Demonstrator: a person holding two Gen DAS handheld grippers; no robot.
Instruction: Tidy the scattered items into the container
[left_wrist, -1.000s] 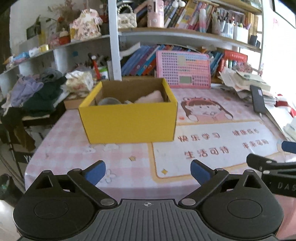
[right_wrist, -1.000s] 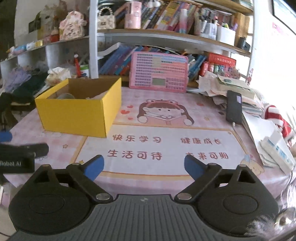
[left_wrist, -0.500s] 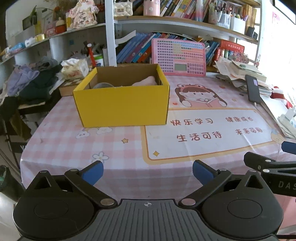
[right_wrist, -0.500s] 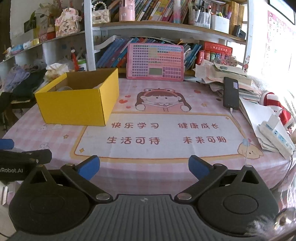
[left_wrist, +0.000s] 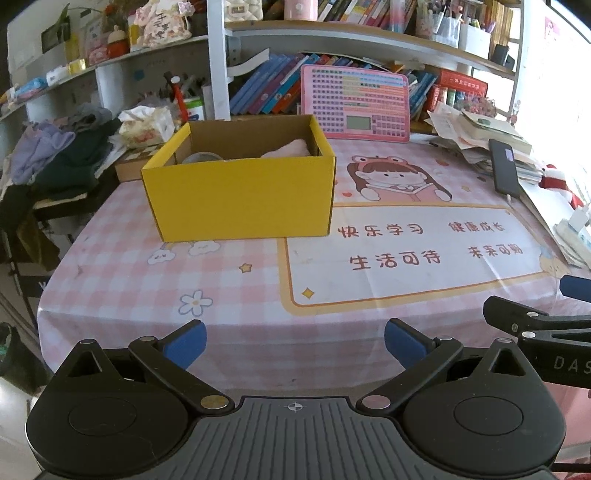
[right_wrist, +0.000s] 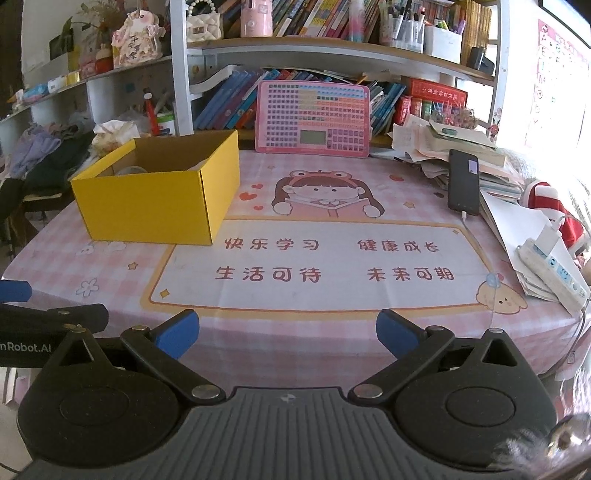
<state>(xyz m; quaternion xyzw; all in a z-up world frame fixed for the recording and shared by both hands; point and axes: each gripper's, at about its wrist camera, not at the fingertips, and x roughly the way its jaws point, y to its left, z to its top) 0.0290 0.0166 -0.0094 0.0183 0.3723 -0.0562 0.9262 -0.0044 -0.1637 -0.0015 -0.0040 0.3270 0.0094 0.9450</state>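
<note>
One yellow cardboard box (left_wrist: 240, 195), open top, brown inside, pink item within

Yellow box (left_wrist: 242, 197) w/ items; tablecloth (left_wrist: 236, 295)

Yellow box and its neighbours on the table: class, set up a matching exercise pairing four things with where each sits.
Things:
1. yellow box
2. pink keyboard toy
3. black phone
4. white power strip

Places:
A. near right table edge
B. on the paper pile
C. left side of tablecloth
D. propped against the bookshelf

Pairs: 1-C, 2-D, 3-B, 4-A
</note>
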